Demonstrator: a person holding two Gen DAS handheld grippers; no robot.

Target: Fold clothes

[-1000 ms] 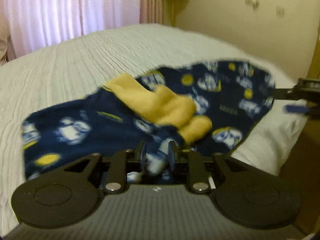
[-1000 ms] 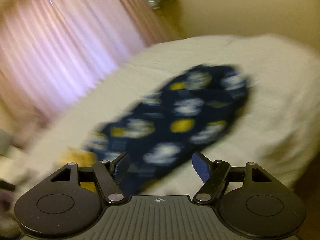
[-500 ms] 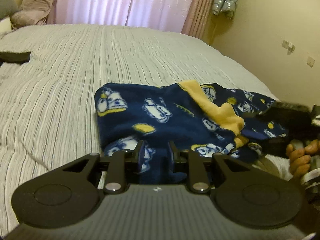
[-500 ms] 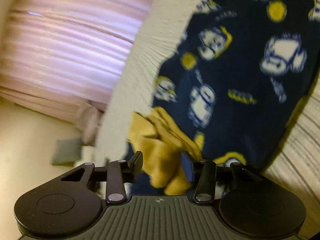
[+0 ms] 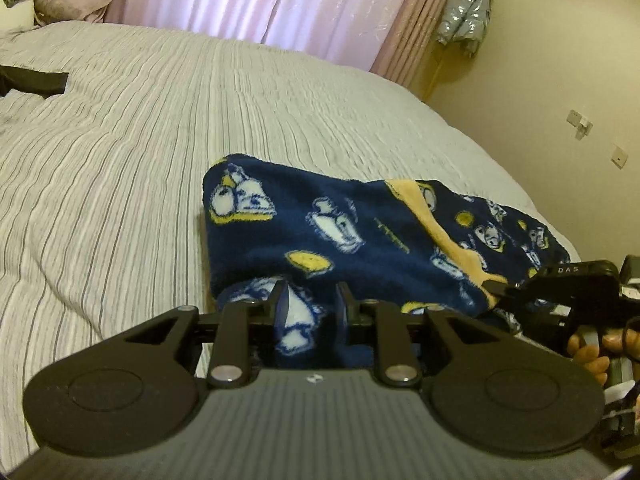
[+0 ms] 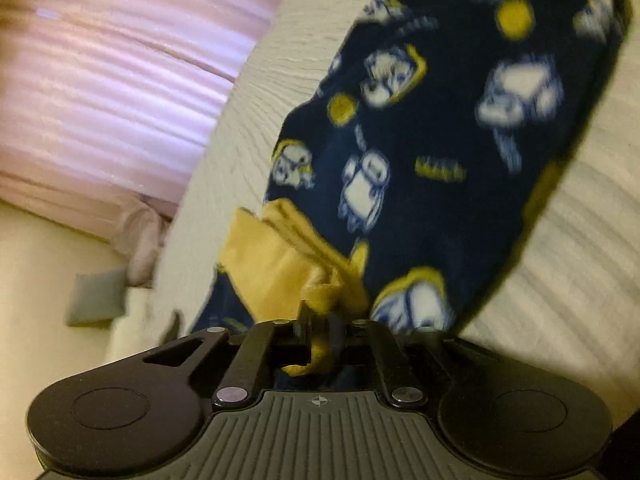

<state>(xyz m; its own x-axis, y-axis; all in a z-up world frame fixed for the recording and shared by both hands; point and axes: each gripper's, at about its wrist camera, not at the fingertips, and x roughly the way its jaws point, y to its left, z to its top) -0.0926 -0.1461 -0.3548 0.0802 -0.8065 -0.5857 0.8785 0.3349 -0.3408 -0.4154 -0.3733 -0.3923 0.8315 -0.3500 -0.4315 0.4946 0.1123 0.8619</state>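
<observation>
Yellow cuff (image 6: 288, 264) in right claw (image 6: 320, 332), right-wrist view only.

Left gripper (image 5: 309, 312): fingers drawn close, pinching navy fleece between the pads. Right gripper (image 6: 320, 330): fingers nearly together, clamped on a yellow-and-navy fold. Right hand (image 5: 600, 350) wraps its handle low at right (only fingertips visible), just beside the left.

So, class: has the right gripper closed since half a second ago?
Yes. The right gripper has narrowed from a loose straddle to clamp the yellow cuff of the navy fleece, with the bed behind it.
</observation>
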